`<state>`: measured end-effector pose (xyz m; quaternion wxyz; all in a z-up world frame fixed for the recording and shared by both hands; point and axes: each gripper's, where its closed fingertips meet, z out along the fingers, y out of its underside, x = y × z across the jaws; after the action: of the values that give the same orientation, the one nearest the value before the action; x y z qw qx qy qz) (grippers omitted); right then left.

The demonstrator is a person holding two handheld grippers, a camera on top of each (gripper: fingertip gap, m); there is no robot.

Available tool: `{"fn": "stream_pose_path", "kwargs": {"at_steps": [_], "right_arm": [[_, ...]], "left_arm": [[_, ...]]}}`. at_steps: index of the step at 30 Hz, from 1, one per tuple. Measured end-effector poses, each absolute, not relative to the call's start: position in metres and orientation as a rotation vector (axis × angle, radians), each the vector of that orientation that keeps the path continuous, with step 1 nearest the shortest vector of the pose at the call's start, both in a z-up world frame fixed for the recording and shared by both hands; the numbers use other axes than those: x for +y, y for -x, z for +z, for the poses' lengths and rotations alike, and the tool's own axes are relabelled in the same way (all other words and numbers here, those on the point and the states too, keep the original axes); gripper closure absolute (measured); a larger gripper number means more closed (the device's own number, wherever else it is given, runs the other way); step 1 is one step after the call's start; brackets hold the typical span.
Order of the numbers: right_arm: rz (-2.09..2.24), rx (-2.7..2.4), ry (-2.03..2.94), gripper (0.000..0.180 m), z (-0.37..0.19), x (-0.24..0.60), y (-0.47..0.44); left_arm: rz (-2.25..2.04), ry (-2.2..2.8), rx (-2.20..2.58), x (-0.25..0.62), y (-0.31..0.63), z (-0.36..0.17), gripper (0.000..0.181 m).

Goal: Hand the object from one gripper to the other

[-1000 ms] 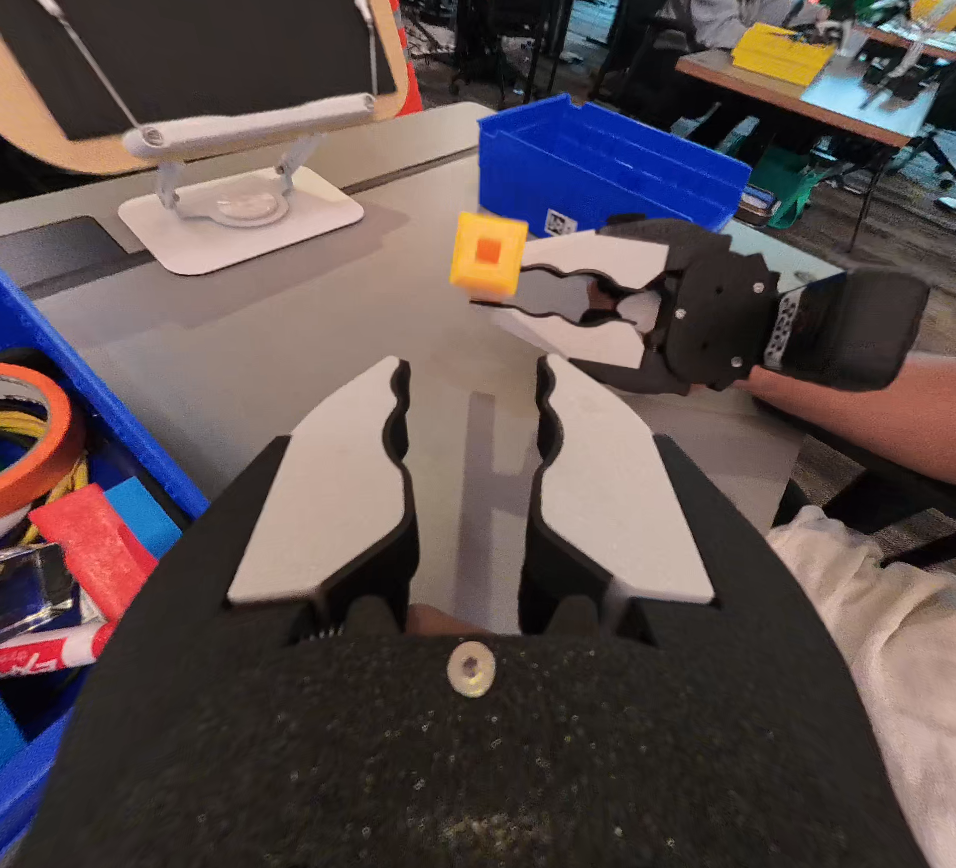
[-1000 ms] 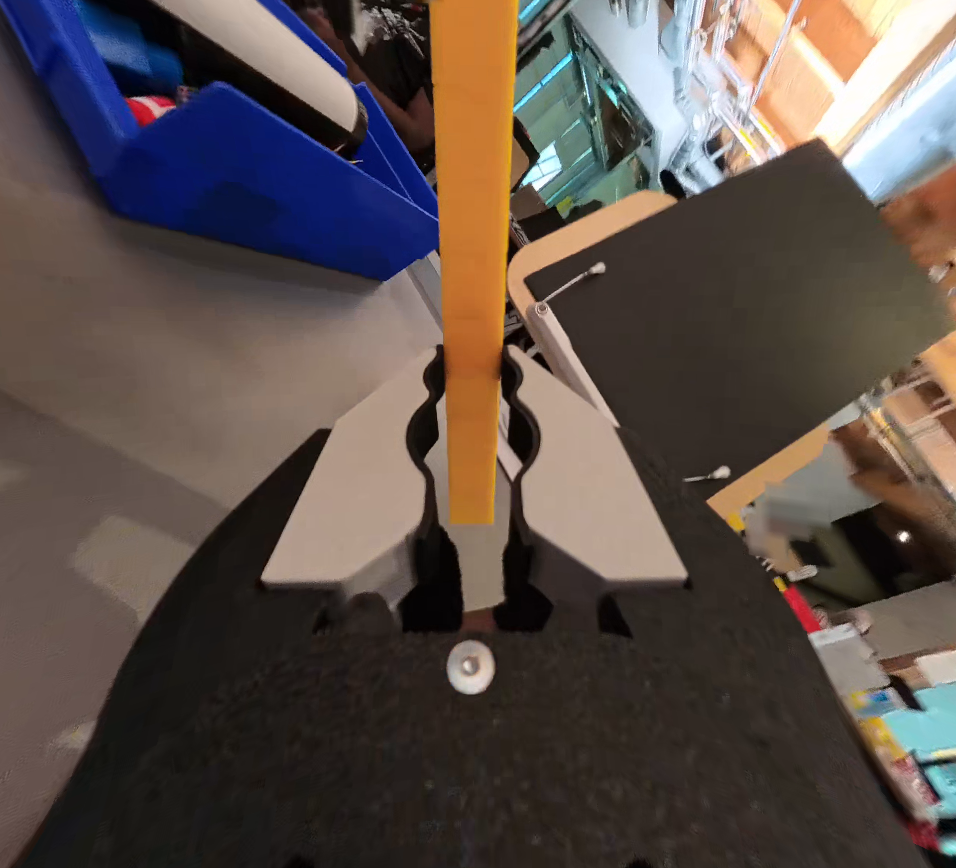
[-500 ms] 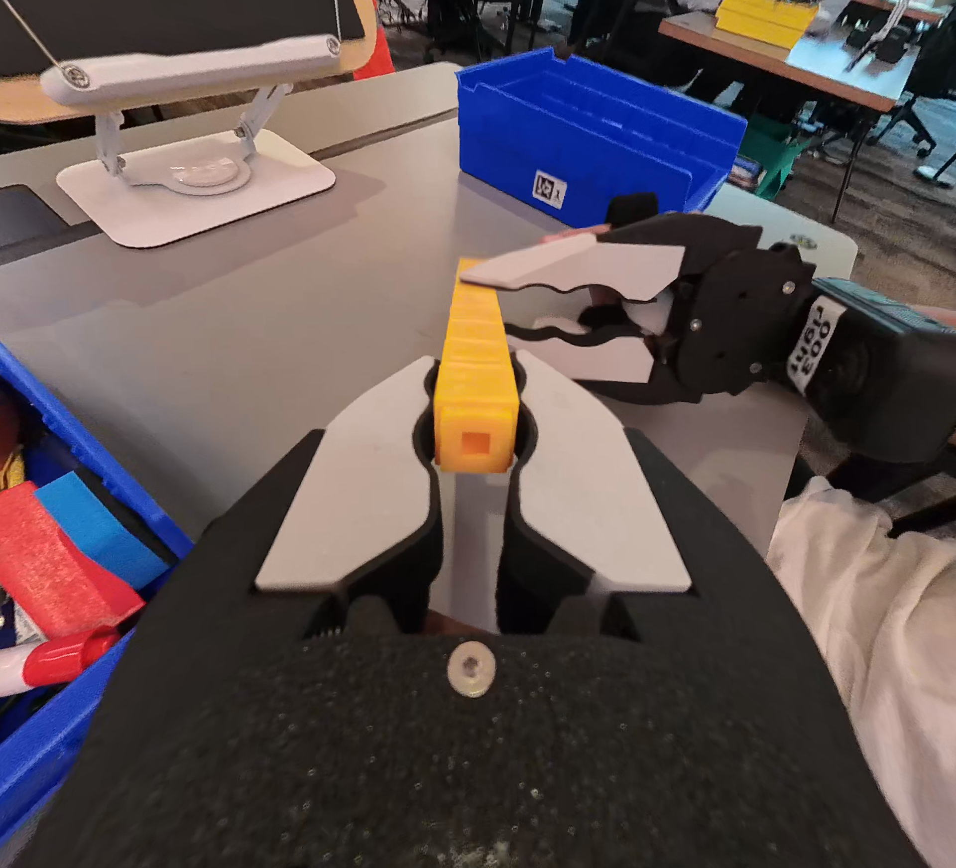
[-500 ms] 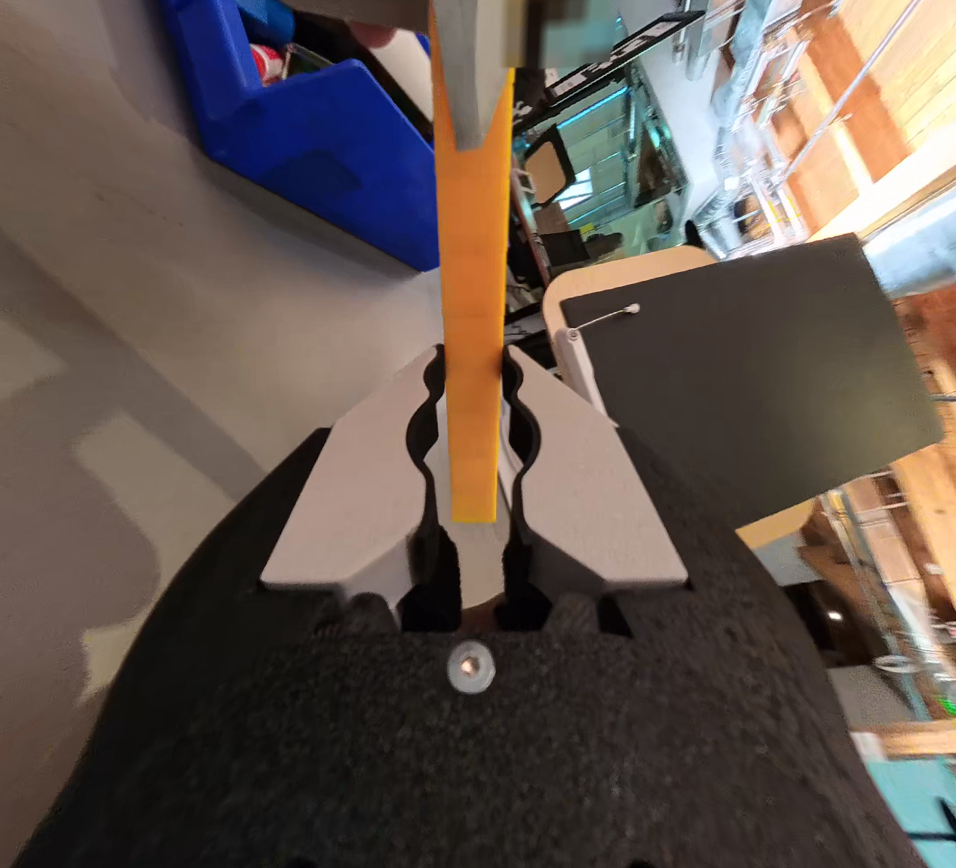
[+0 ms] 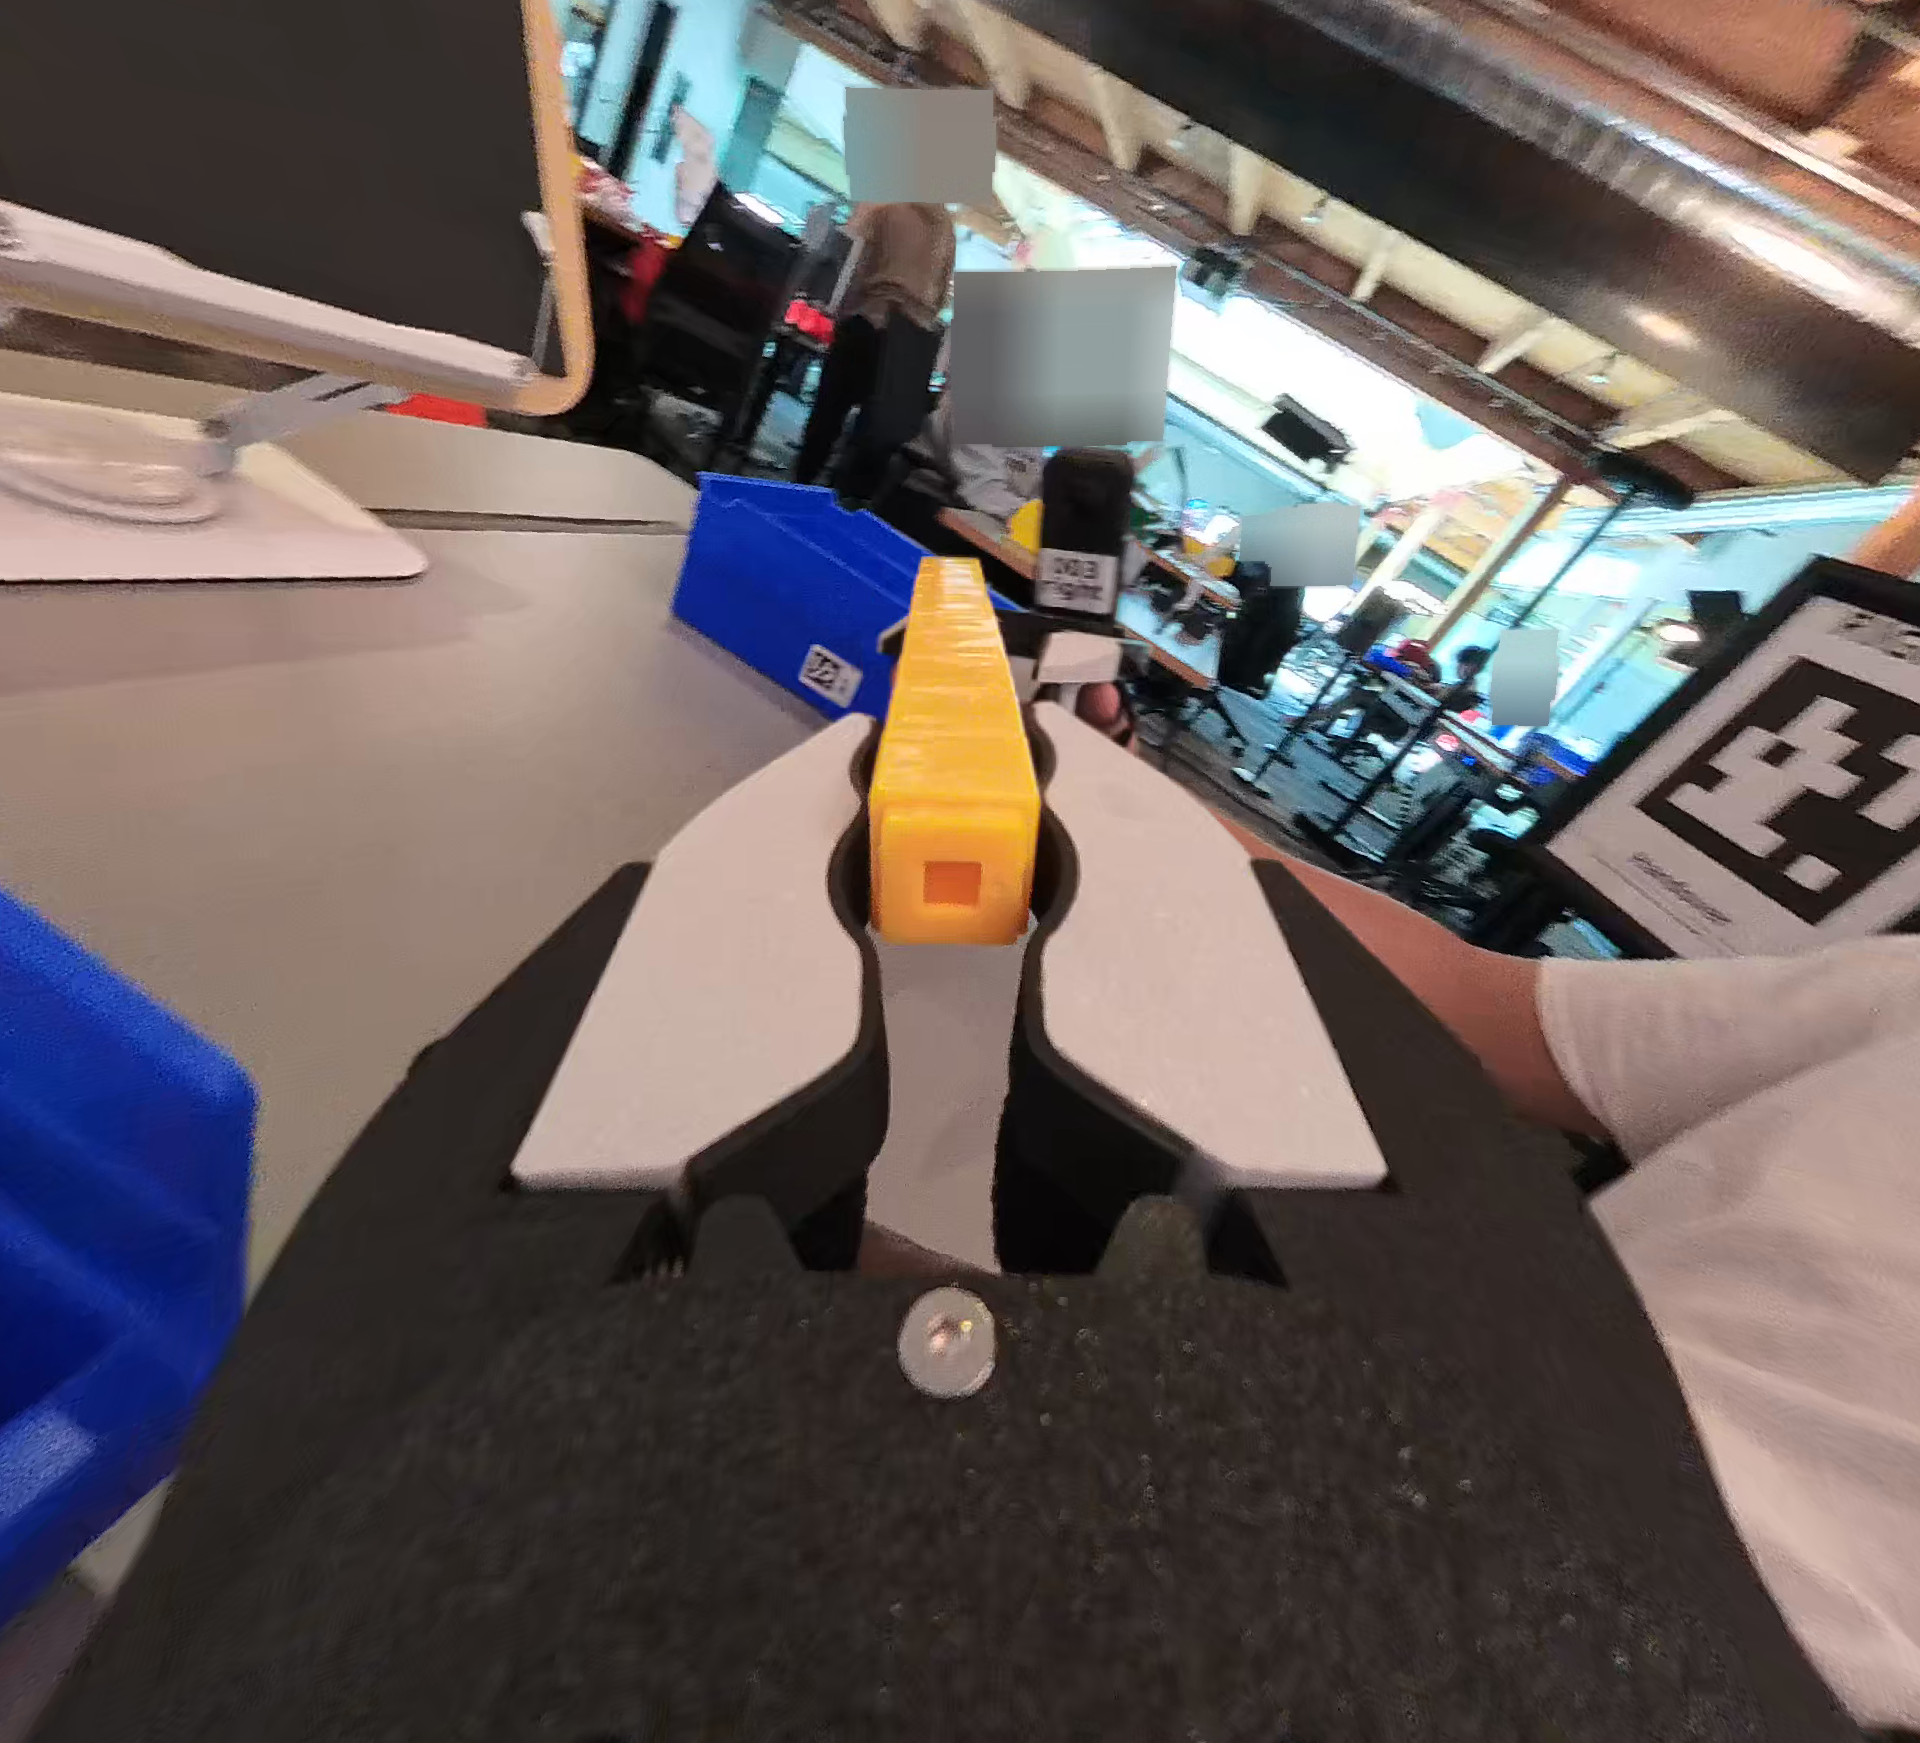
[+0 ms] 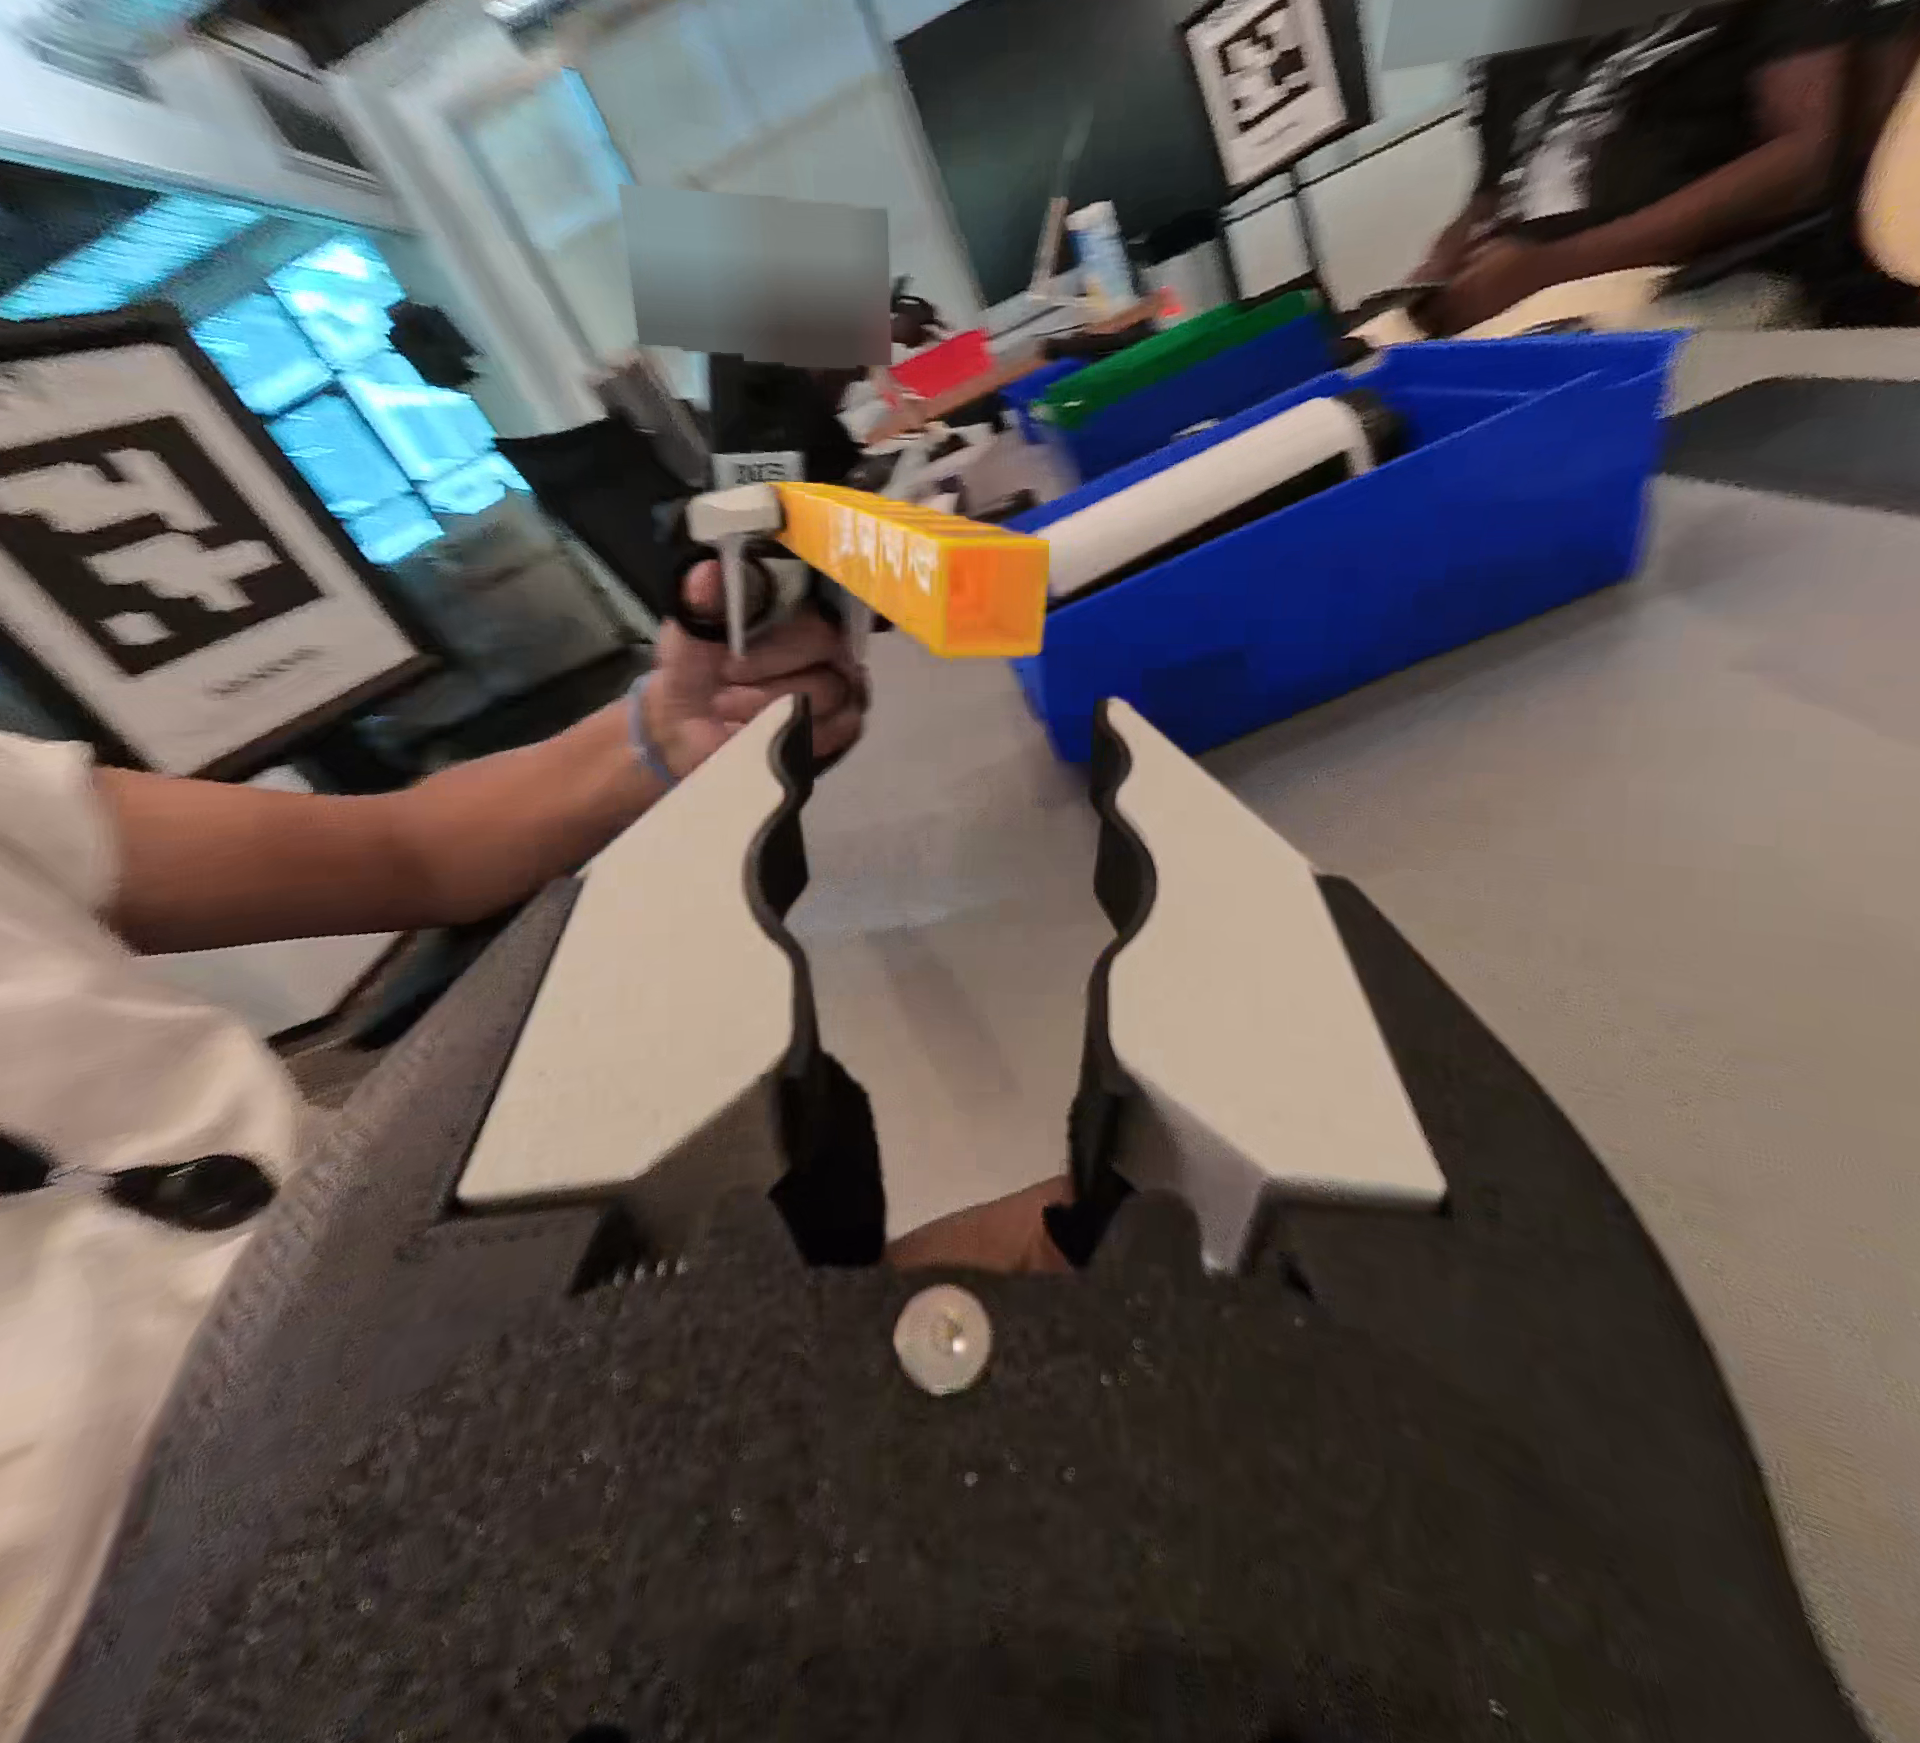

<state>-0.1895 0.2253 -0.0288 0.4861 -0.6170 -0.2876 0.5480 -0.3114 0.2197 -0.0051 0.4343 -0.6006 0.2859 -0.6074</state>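
The left gripper [image 5: 954,820] clamps a yellow block bar [image 5: 951,758] by one end; the right gripper [image 6: 948,758], gaping empty, could knock it loose.

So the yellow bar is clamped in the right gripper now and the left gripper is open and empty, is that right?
No, it's the reverse. The left wrist view shows the left gripper shut on the yellow bar. The right wrist view shows the right gripper open and empty.

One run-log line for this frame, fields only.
object: long yellow square-section plastic bar | left gripper: shut on bar | right gripper: open, empty, apart from bar | bar above grey table
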Motion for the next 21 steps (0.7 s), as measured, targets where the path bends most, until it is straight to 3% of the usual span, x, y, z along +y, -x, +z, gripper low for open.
{"fn": "stream_pose_path", "kwargs": {"at_steps": [8,11,18,21], "right_arm": [[1.444,-0.747,1.462,0.128,-0.025,0.211,0.200],[1.472,-0.805,1.428,0.153,-0.025,0.202,0.208],[1.459,-0.807,1.437,0.158,-0.027,0.202,0.210],[1.398,-0.771,1.484,0.158,-0.031,0.214,0.202]], "left_arm": [[-1.600,1.466,0.788,0.199,0.291,-0.008,0.157],[-1.603,1.483,0.798,0.197,0.283,-0.013,0.157],[-1.500,1.508,0.839,0.202,0.284,-0.021,0.156],[-1.189,1.548,0.908,0.218,0.291,-0.032,0.130]]}}
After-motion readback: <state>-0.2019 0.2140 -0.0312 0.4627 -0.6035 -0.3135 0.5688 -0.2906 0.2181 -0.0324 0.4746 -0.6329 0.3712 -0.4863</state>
